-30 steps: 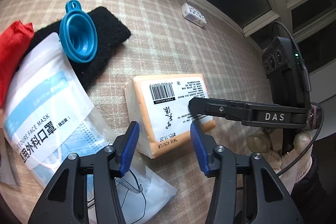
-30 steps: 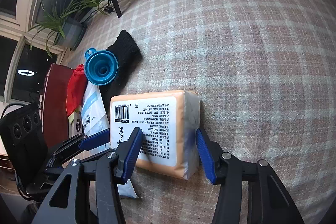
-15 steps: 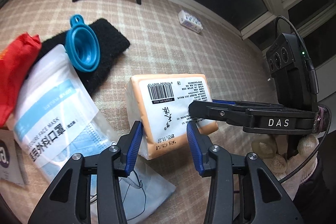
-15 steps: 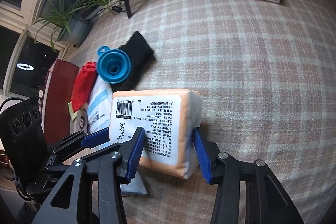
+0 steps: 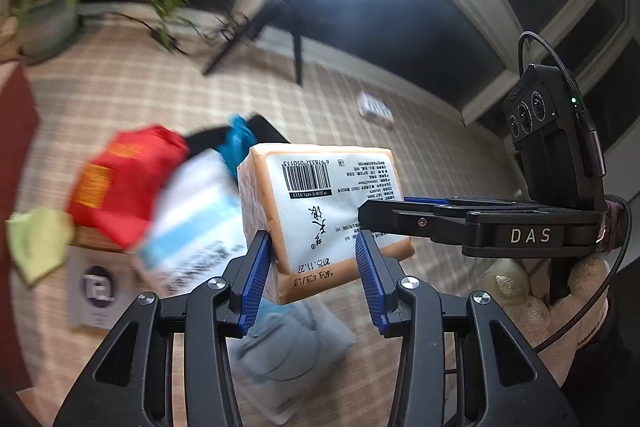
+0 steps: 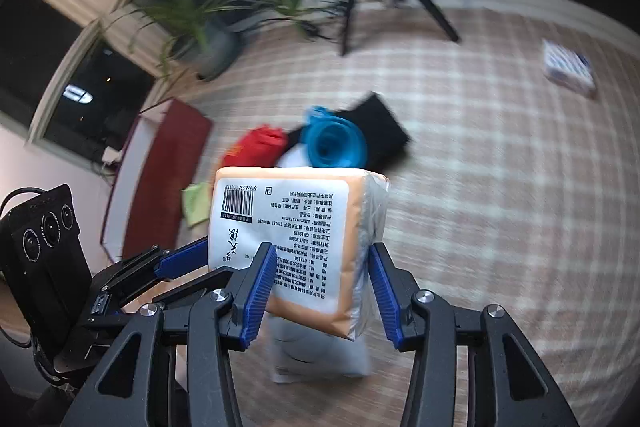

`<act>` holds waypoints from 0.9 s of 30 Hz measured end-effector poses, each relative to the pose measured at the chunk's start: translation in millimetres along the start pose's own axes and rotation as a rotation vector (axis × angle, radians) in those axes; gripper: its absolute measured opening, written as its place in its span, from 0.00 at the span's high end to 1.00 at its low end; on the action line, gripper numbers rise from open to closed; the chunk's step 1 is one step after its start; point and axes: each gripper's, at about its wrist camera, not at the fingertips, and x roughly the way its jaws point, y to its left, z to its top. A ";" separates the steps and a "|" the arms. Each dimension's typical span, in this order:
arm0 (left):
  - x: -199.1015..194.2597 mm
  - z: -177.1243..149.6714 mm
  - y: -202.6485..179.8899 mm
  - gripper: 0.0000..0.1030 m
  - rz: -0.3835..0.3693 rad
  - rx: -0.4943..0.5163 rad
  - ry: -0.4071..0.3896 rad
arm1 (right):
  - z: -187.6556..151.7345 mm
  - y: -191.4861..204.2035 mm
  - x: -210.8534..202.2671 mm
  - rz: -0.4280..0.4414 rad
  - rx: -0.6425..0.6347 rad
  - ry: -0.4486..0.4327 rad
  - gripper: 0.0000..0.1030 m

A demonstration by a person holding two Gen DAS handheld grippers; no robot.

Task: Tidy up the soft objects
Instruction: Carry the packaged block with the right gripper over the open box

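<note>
I have the orange plastic-wrapped tissue pack with the white barcode label pinched from two sides: my left gripper is closed on its near corner, my right gripper is clamped across its other end. The pack hangs clear of the checked cloth, above the blurred white mask pouch (red cloth bag just beside).

Tissue pack – glossy plastic film; tablecloth – matt woven cloth
</note>
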 end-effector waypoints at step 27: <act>-193.6 -30.7 166.9 0.61 0.283 -0.332 -0.366 | 48.0 285.3 107.1 0.186 -0.439 0.132 0.57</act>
